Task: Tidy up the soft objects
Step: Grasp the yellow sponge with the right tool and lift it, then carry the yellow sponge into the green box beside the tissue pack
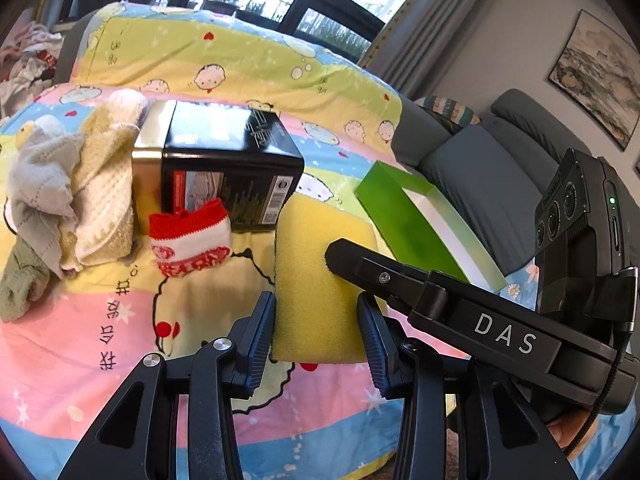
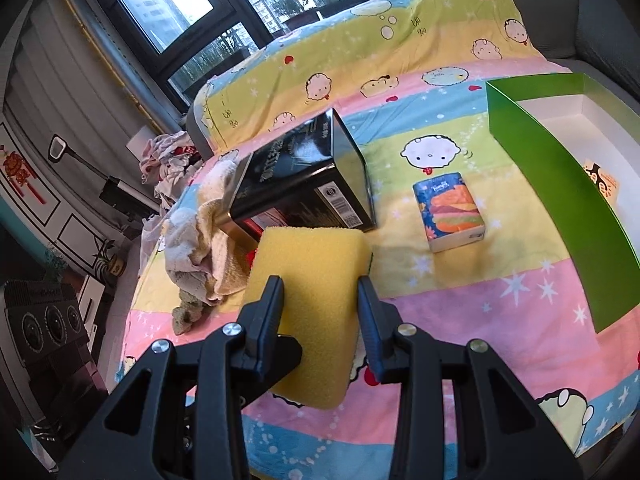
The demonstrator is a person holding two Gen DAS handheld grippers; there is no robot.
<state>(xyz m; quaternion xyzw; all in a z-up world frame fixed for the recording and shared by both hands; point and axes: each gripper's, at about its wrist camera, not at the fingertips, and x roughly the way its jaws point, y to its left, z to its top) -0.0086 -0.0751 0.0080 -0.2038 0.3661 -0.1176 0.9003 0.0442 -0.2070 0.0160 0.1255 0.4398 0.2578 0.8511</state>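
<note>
Yellow sponge [image 1: 320, 272] clamped by left claw [image 1: 316, 336] and right claw [image 2: 320, 320], both angled downward

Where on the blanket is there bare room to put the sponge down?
Free: the blanket between the tissue pack and the green box, and the pink stripe in front of the yellow sponge. Crowded: left of the black box, where the towels and the red sock sit.

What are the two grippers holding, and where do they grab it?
Both hold the yellow sponge. The left gripper and the right gripper each pinch it across its flat sides, at separate spots.
</note>
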